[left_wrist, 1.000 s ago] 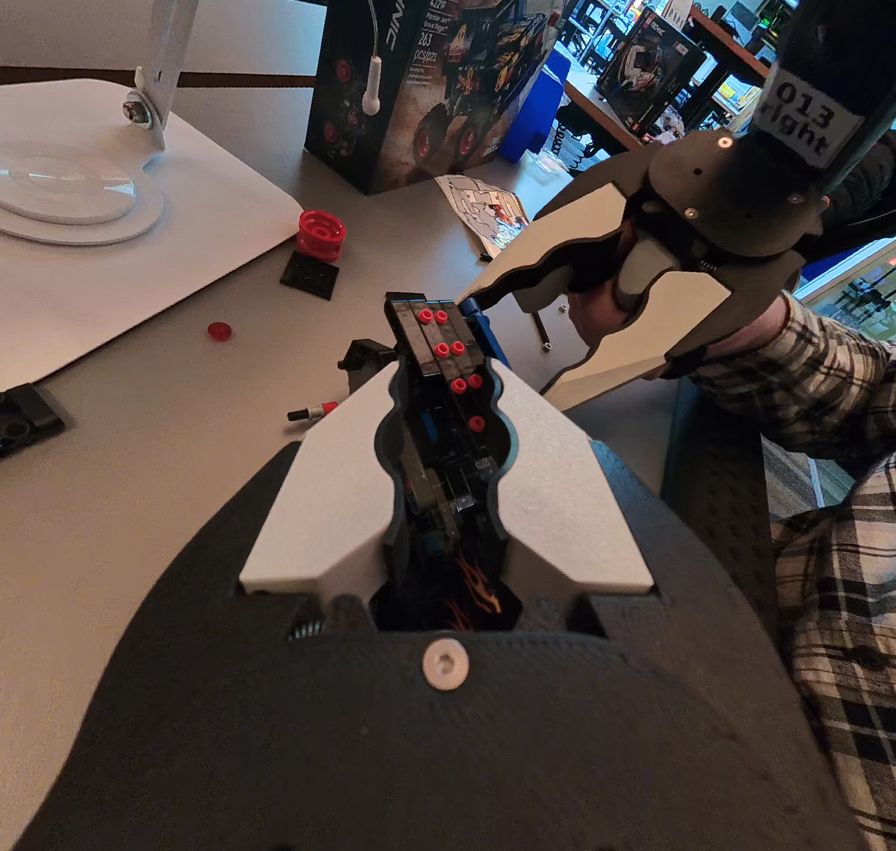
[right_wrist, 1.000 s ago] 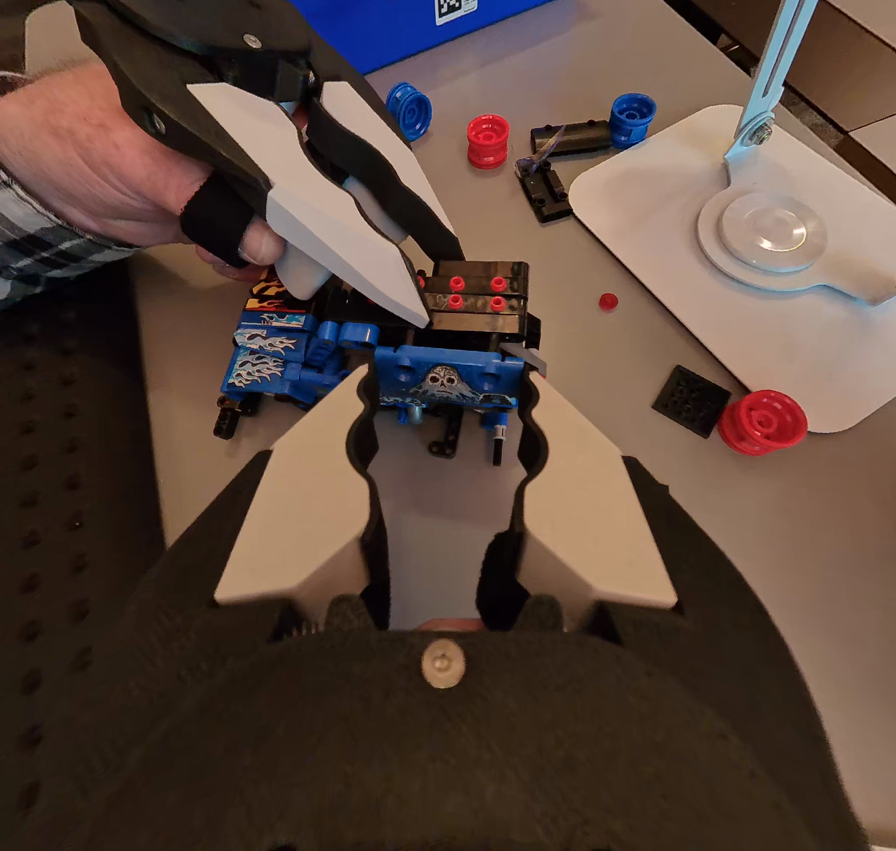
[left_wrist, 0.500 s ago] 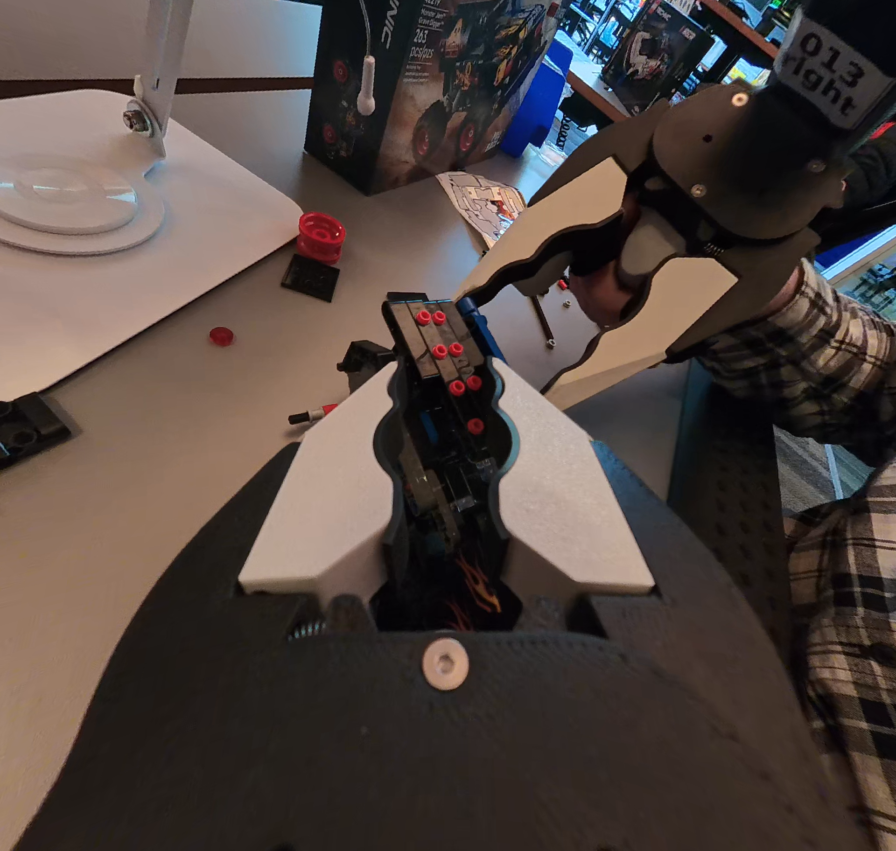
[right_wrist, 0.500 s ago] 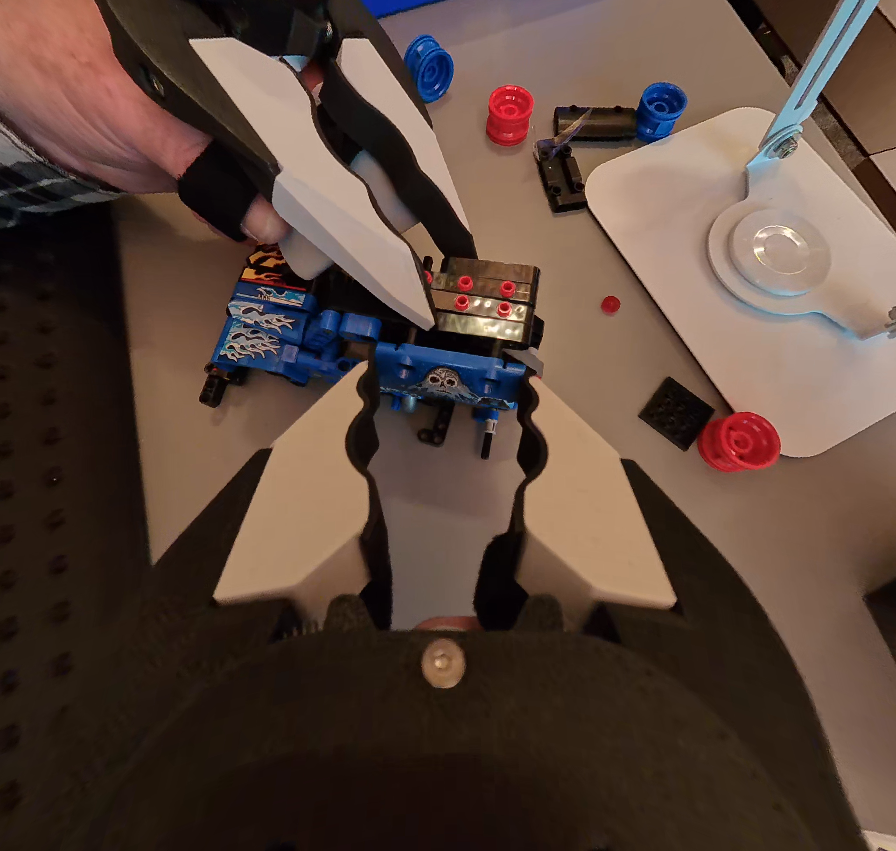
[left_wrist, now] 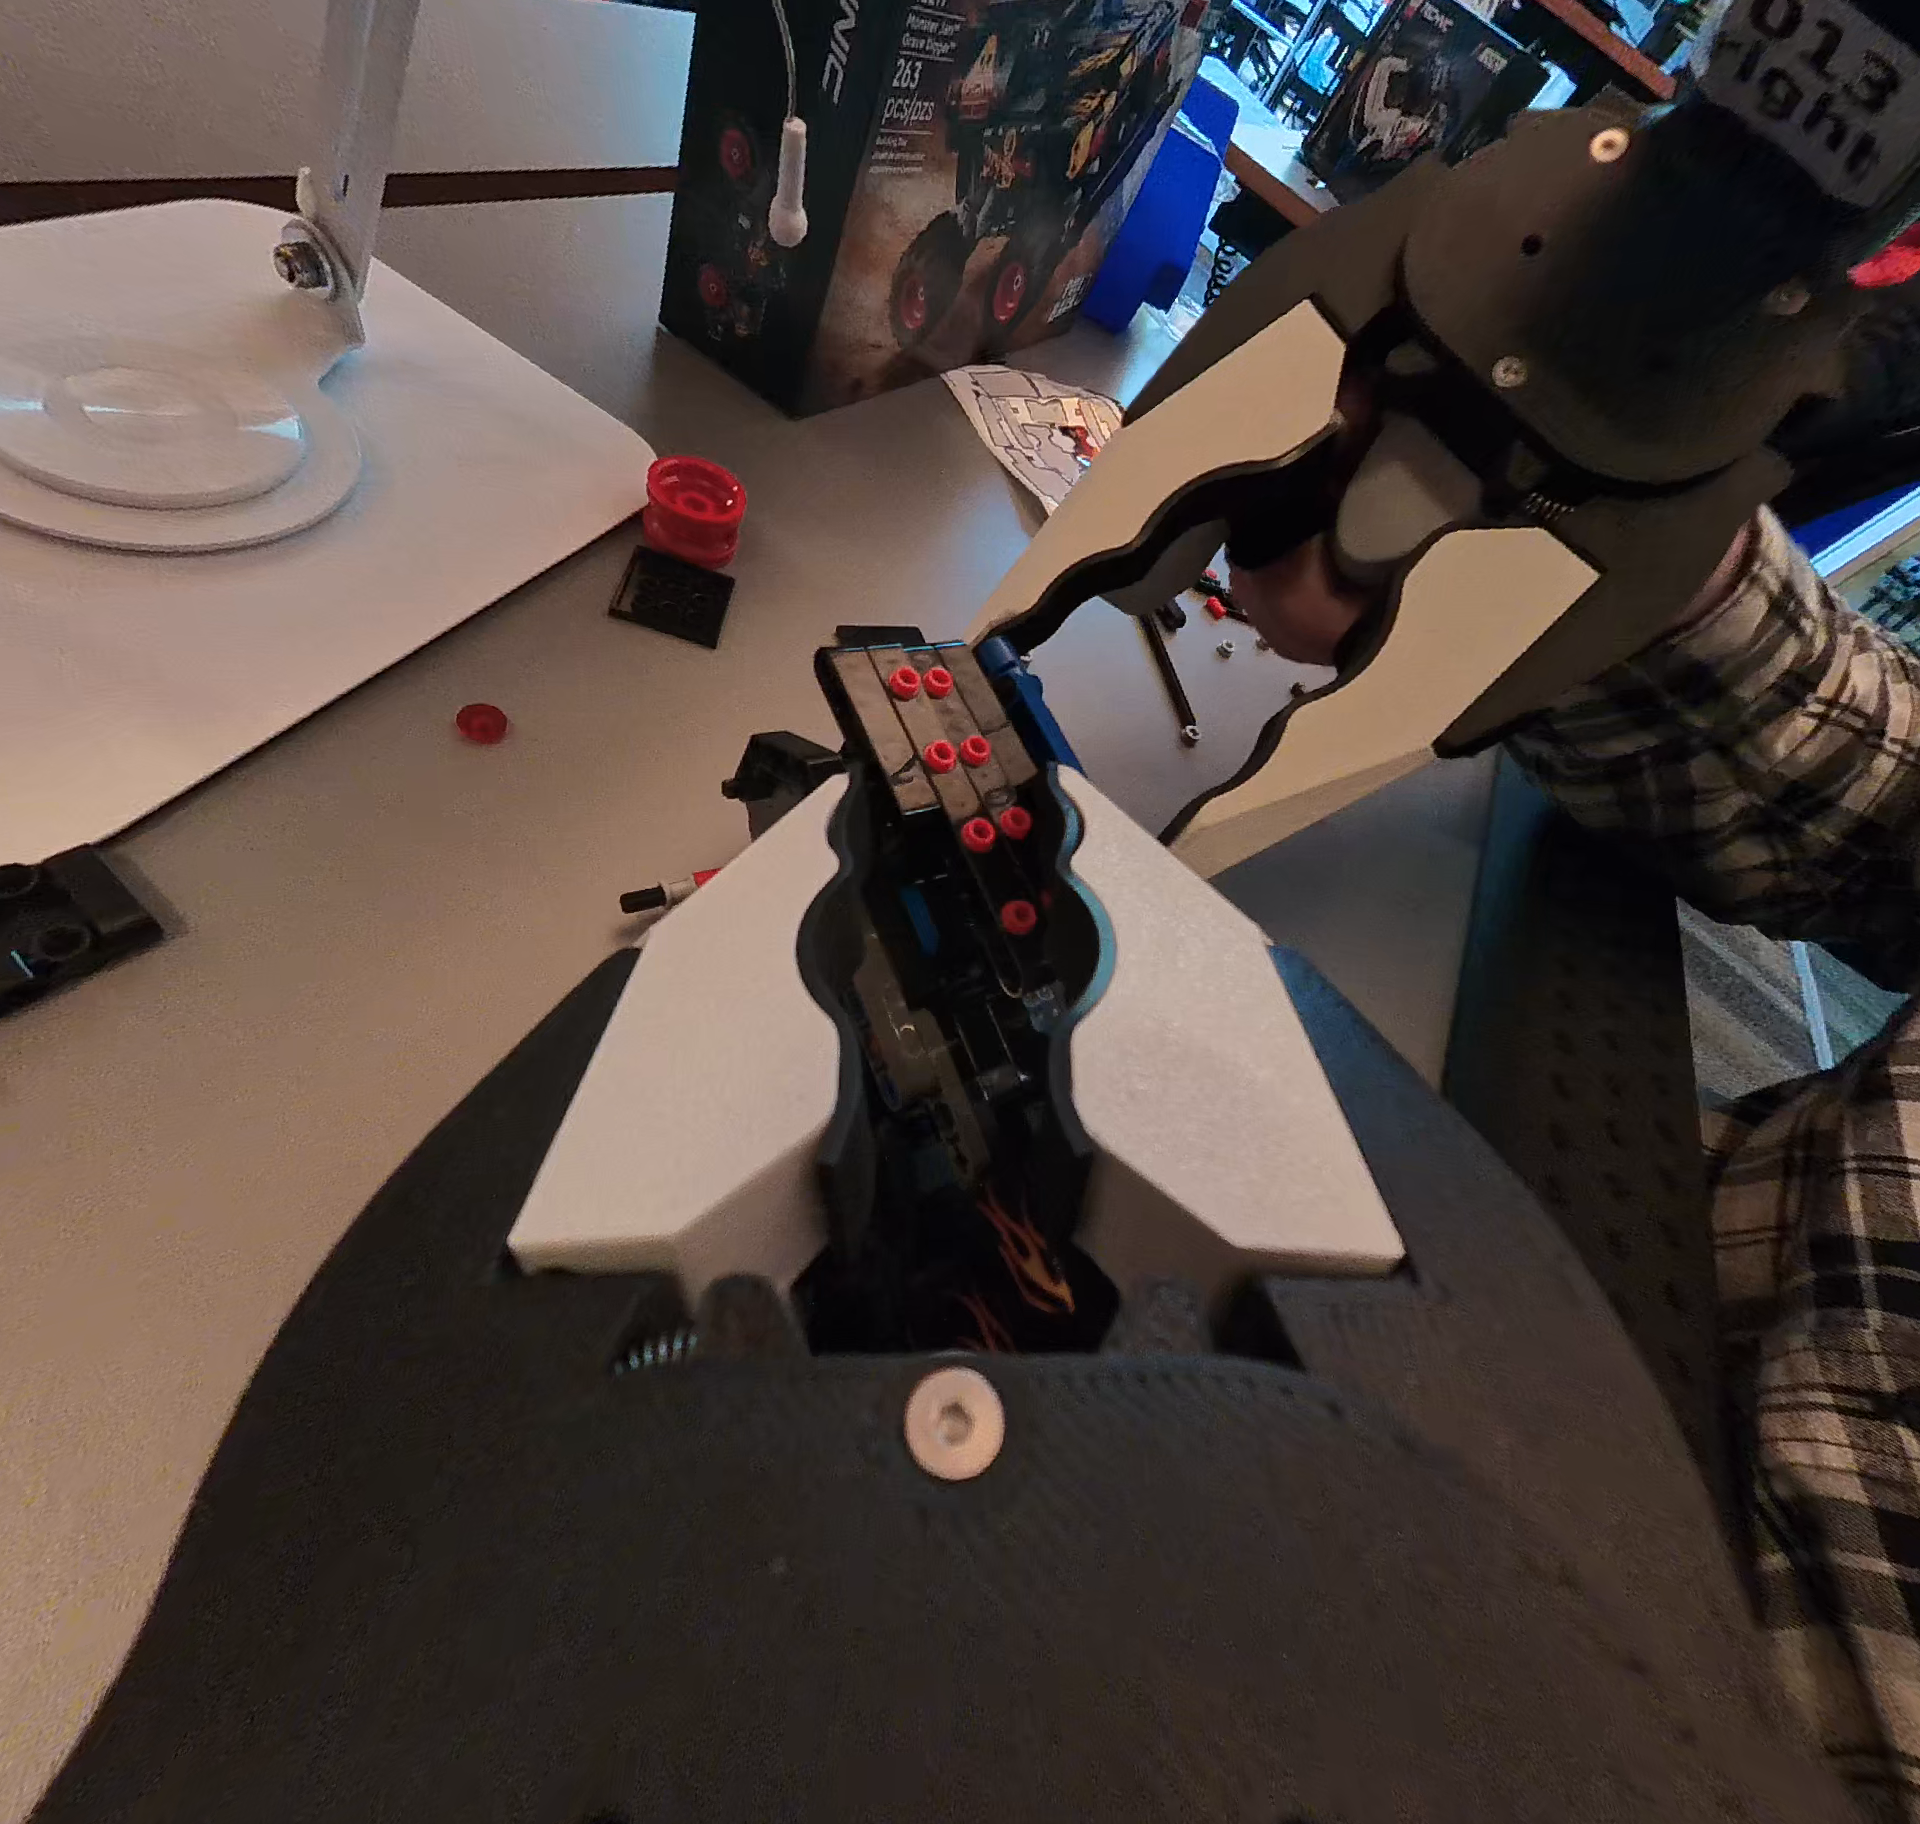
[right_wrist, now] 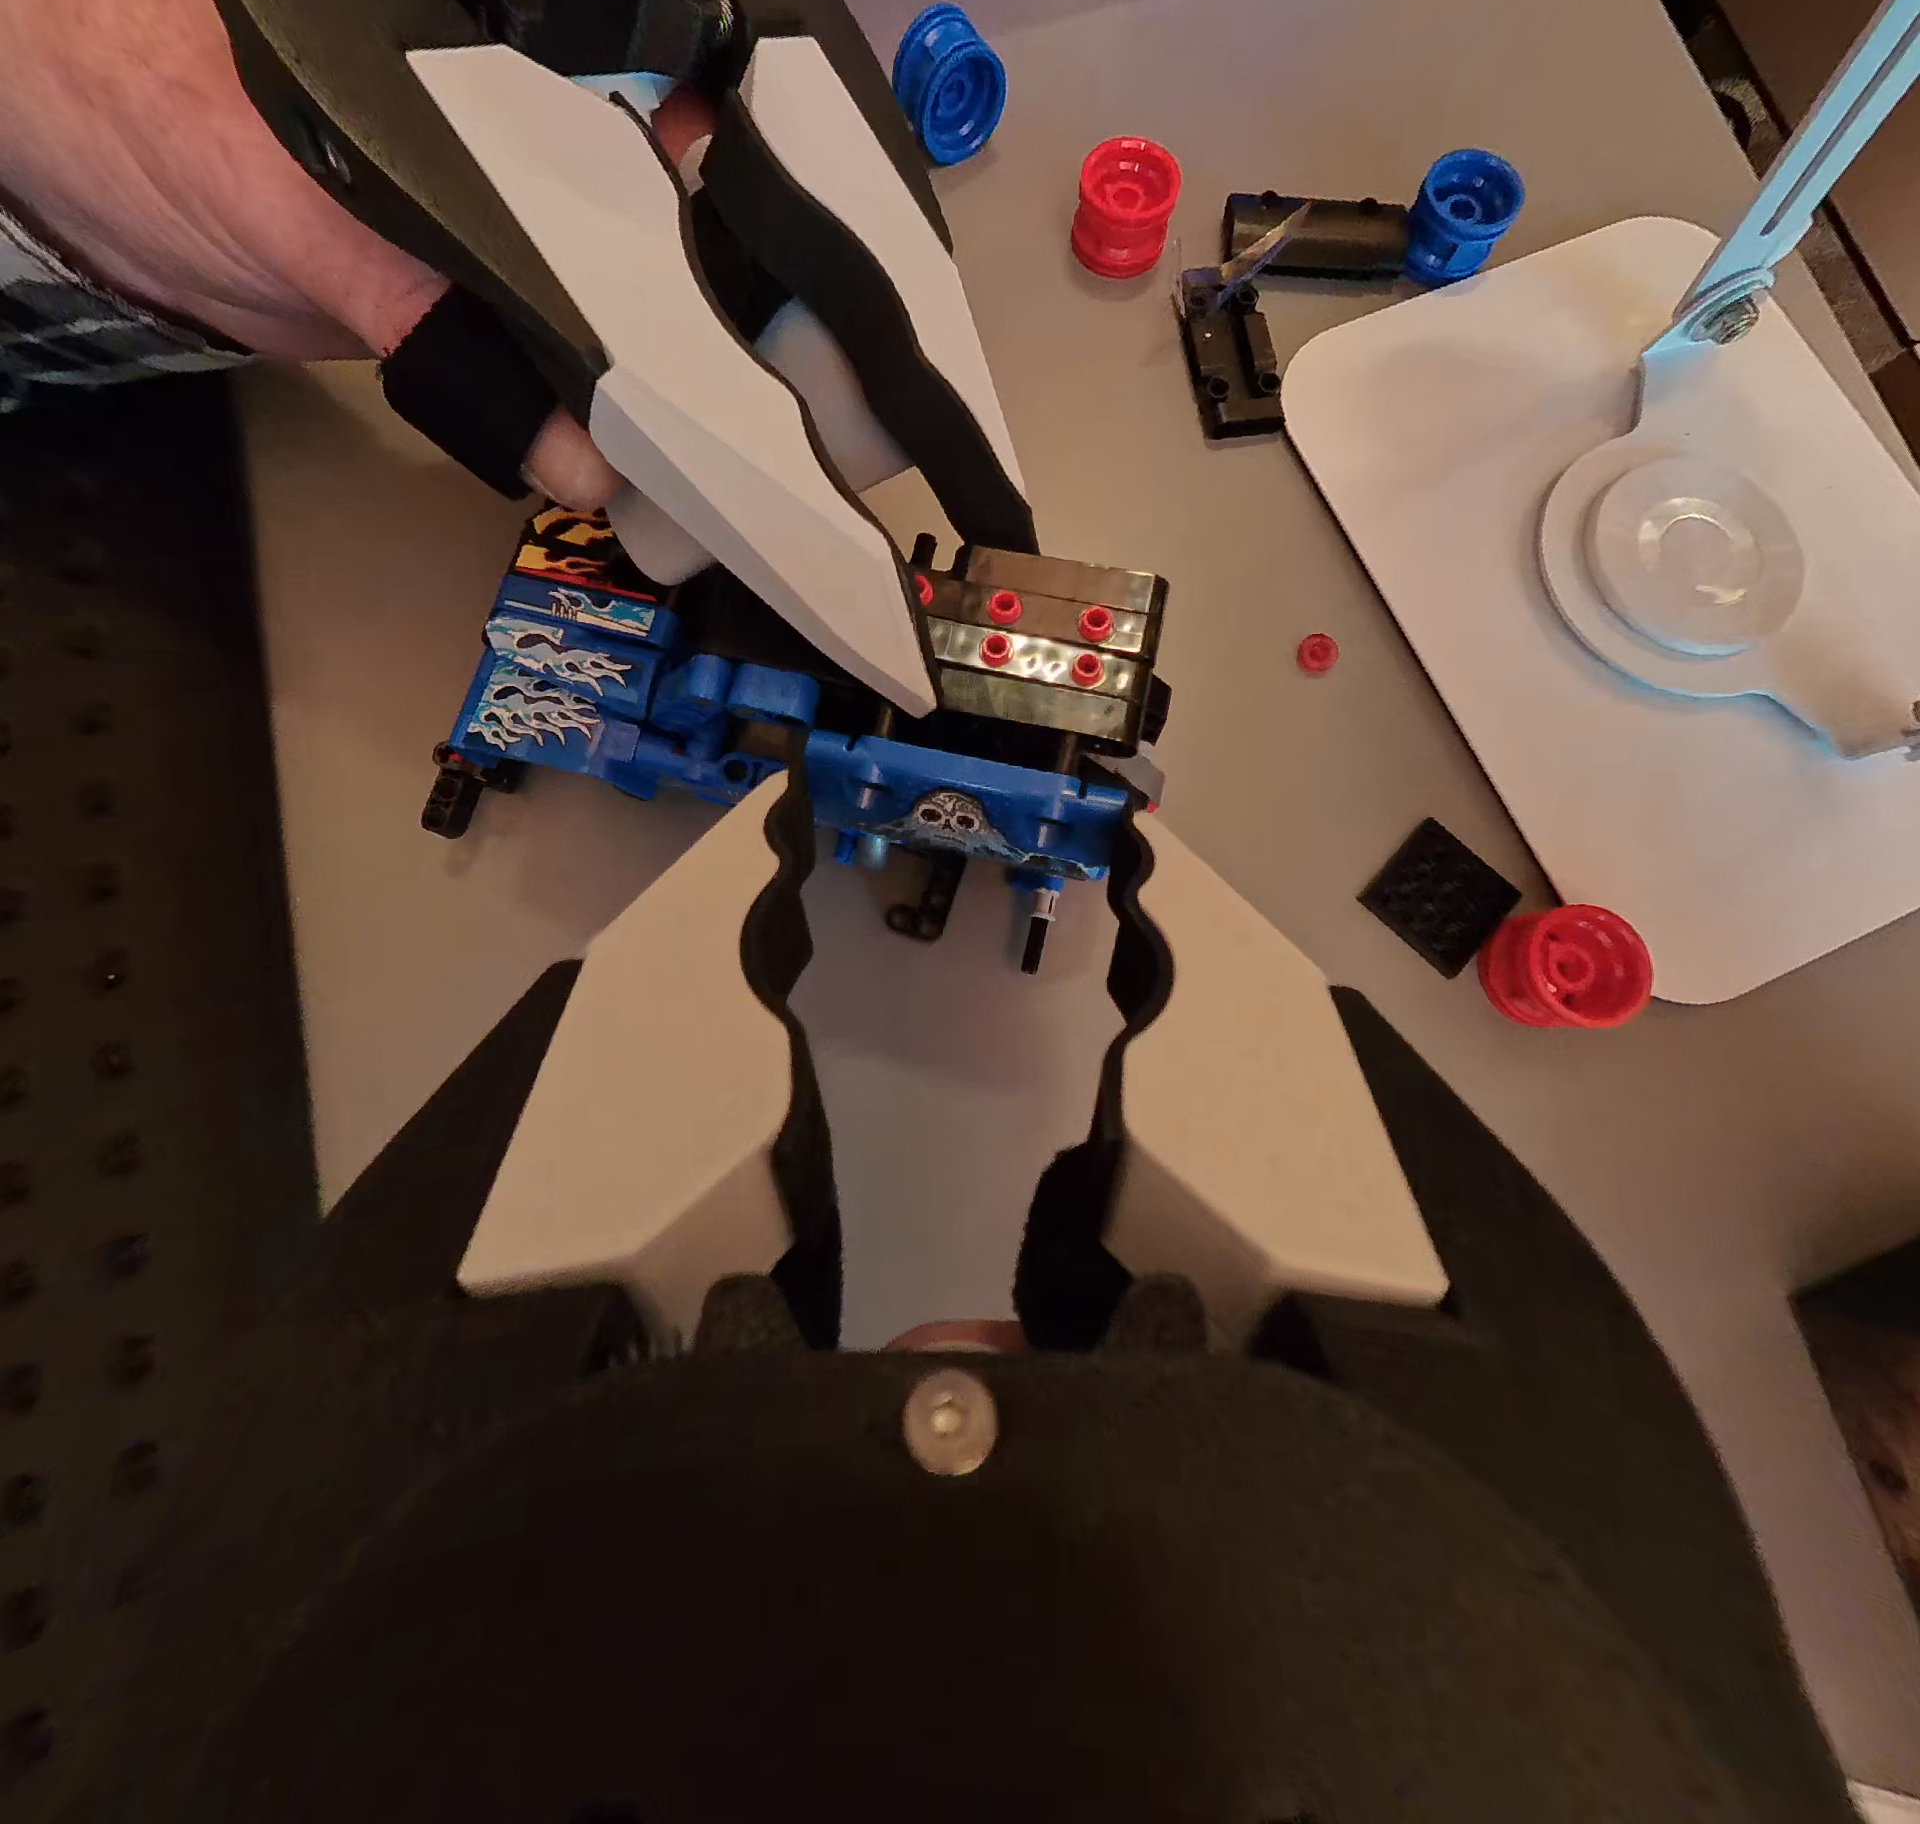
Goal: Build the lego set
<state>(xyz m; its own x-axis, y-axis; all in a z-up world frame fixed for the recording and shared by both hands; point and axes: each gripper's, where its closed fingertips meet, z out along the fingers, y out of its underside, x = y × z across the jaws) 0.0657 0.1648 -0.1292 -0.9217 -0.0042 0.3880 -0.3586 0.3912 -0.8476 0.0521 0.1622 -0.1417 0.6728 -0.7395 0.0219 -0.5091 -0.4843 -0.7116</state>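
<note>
Blue-black truck chassis (right_wrist: 831,694) is clamped by left gripper (left_wrist: 951,787) as a brace, presumably; right gripper (right_wrist: 951,818) is held open, empty, at its blue side panel.

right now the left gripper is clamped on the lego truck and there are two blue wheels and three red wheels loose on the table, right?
Not quite: only two red wheels lie loose, as the right wrist view shows. The left gripper is clamped on the lego truck, with two blue wheels loose.

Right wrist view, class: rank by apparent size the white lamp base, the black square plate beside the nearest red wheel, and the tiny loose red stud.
1. white lamp base, by far the largest.
2. black square plate.
3. loose red stud, the smallest.
The gaps are too wide for camera nearness to matter.
</note>
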